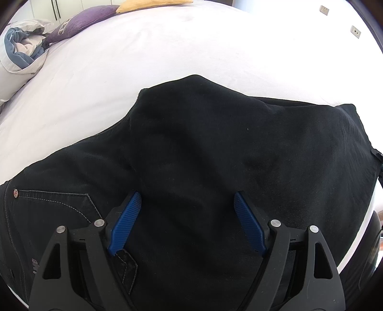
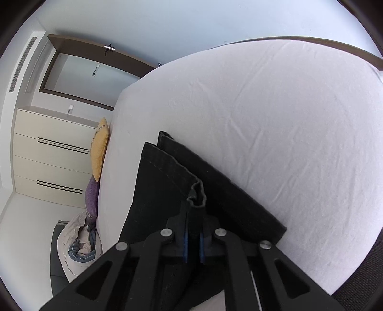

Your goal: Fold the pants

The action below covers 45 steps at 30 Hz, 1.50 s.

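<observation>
Black jeans [image 1: 215,148] lie spread on a white bed sheet [image 1: 167,47], with a back pocket and rivet at lower left. My left gripper [image 1: 188,201] is open, its blue pads [image 1: 126,222] hovering just over the seat of the pants, holding nothing. In the right wrist view my right gripper [image 2: 193,215] is shut on the bunched hem of a pant leg [image 2: 165,174] and holds the two stacked leg ends lifted off the sheet [image 2: 275,124].
A purple cushion [image 1: 83,19], a yellow cushion [image 1: 148,4] and a bundled grey-blue duvet [image 1: 24,47] sit at the bed's far left edge. A cream drawer unit [image 2: 52,153] and a door stand beyond the bed.
</observation>
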Motion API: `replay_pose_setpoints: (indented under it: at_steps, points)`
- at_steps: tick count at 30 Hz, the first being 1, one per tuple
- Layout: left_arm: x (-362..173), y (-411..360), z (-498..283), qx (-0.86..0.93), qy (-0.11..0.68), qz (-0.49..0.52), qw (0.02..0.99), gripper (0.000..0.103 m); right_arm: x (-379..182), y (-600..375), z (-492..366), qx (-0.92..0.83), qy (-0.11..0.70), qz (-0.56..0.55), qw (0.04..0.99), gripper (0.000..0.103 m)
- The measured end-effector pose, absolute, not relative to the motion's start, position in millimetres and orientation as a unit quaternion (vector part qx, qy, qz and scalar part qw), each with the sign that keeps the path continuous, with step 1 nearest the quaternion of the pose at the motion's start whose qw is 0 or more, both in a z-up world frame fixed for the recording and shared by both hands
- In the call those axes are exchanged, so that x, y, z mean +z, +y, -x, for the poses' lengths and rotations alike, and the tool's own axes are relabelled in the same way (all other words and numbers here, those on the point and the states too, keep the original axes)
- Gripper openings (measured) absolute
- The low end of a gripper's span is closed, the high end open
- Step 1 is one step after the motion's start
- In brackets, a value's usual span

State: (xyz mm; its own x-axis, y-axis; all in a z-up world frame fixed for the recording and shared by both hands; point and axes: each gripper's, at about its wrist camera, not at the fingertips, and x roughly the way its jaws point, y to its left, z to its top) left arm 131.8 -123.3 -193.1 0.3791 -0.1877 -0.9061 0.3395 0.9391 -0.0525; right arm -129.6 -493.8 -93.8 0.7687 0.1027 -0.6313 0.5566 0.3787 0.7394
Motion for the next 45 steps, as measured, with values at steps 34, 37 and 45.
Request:
replay_pose_setpoints:
  at_steps: [34, 37, 45]
  points:
    - [-206, -96, -110, -0.18, 0.497, -0.026, 0.849, 0.083, -12, -316, -44, 0.162, 0.504, 0.156, 0.834, 0.024]
    - [-207, -92, -109, -0.181, 0.494, -0.024, 0.85, 0.083, -32, -302, -66, 0.192, 0.535, 0.181, 0.803, 0.026]
    - [-209, -82, -108, -0.181, 0.489, -0.009, 0.853, 0.083, -68, -289, -82, 0.204, 0.555, 0.251, 0.766, 0.015]
